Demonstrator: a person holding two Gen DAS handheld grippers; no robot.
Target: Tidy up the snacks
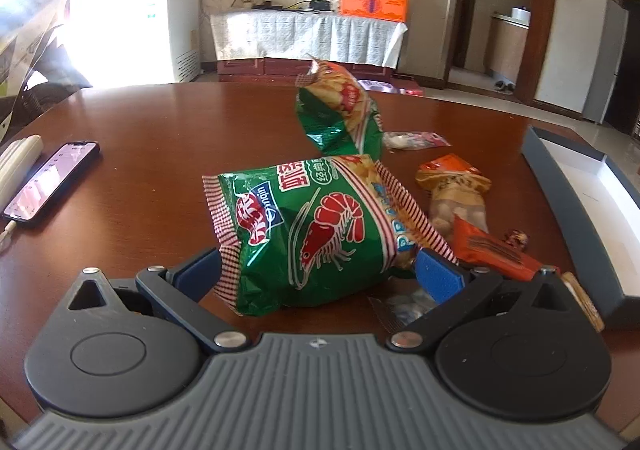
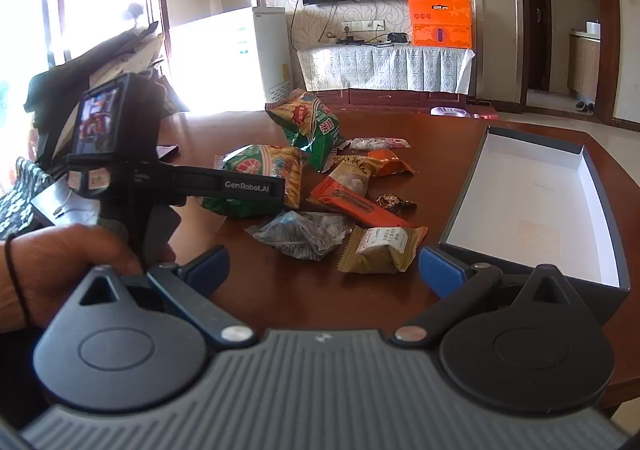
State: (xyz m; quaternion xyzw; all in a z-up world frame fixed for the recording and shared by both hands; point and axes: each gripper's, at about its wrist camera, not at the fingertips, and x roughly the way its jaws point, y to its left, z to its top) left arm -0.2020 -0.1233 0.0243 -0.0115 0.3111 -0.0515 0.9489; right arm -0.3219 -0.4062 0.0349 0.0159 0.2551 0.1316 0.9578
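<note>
Snacks (image 2: 340, 205) all still piled on the worktop (image 2: 420, 129) left of the empty box (image 2: 532, 201). My left tongs (image 1: 320, 270) are clamped on the prawn-cracker bag (image 1: 312, 230); right tongs (image 2: 324, 270) hang released, nothing packed yet.

A green prawn-cracker bag (image 1: 316, 230) lies centre frame, a second green bag (image 1: 340, 109) above it, small wrapped snacks (image 2: 360, 205) scattered right, beside an open box (image 2: 536, 209).

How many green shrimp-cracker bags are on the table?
2: one green bag between the left gripper fingers, another green bag behind it, farther across. None seem hidden.
</note>
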